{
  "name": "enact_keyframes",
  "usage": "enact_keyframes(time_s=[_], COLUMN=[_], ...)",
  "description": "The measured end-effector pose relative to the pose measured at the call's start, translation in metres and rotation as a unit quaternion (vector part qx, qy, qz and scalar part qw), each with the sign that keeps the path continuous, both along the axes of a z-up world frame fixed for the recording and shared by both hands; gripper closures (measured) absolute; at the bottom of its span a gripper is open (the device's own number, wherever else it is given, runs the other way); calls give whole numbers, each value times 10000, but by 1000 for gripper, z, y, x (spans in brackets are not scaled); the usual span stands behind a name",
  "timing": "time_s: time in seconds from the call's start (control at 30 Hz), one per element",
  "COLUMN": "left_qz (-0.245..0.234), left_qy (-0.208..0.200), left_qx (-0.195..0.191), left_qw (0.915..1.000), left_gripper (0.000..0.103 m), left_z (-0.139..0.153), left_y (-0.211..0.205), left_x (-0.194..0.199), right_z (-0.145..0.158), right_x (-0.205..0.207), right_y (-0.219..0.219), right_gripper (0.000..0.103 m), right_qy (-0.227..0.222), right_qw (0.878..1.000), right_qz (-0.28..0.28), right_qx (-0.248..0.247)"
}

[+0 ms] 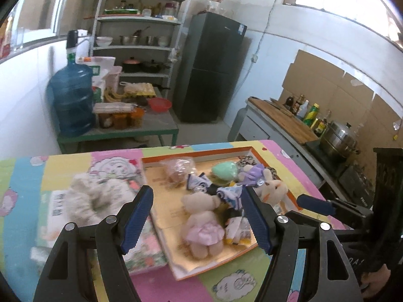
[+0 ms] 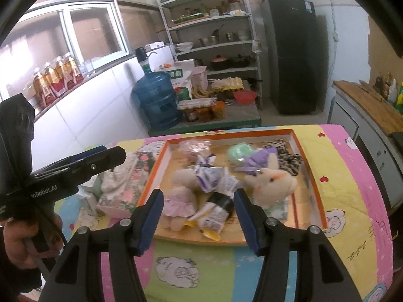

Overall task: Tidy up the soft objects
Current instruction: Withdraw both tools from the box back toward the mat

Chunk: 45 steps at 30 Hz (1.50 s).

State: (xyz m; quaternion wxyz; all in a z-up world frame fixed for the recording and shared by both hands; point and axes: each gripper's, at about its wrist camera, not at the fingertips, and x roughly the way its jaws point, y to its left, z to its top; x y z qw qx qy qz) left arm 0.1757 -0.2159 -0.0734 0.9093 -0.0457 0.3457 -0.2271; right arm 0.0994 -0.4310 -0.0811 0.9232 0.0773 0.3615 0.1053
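An orange-rimmed shallow box point(image 1: 196, 154) point(image 2: 226, 133) lies on the patchwork tablecloth, holding soft toys. In it are a teddy bear in a pink dress point(image 1: 201, 221) point(image 2: 180, 201), a pale rabbit plush point(image 1: 274, 188) point(image 2: 272, 181), a green round pad point(image 1: 224, 171) point(image 2: 239, 151), a leopard-print scrunchie point(image 2: 287, 151) and several printed packets point(image 2: 214, 176). A fluffy white scrunchie point(image 1: 98, 198) rests outside the box, to its left. My left gripper point(image 1: 196, 190) hovers open above the bear, holding nothing. My right gripper point(image 2: 199, 192) is open over the box's near edge, also holding nothing.
A floral tissue pack point(image 2: 126, 183) lies left of the box. Beyond the table stand a low bench with a blue water jug point(image 1: 71, 98), a shelf rack point(image 1: 141, 25) and a dark fridge point(image 1: 211, 68). A counter with a steel pot point(image 1: 340, 136) runs along the right.
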Motion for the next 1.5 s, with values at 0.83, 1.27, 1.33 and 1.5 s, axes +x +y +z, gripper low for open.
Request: enact_keyframes(time_s=[0.83, 1.27, 1.33, 1.5], left_qz=[706, 1126, 1153, 1082], left_qy=[-22, 135, 153, 236], left_qx=[-56, -34, -8, -98], left_qw=[9975, 9935, 9932, 9938], left_gripper=[29, 29, 29, 28], left_z=[0, -21, -25, -36], left_y=[138, 191, 198, 207], left_x=[-63, -81, -83, -82], right_z=[15, 17, 17, 16], right_x=[-21, -26, -27, -28], right_y=[101, 142, 149, 163], right_gripper=[45, 45, 45, 45], right_qy=[-88, -95, -104, -72], right_qw=[9980, 9953, 9947, 9939], right_qz=[583, 914, 972, 1048], right_qx=[-240, -318, -325, -344])
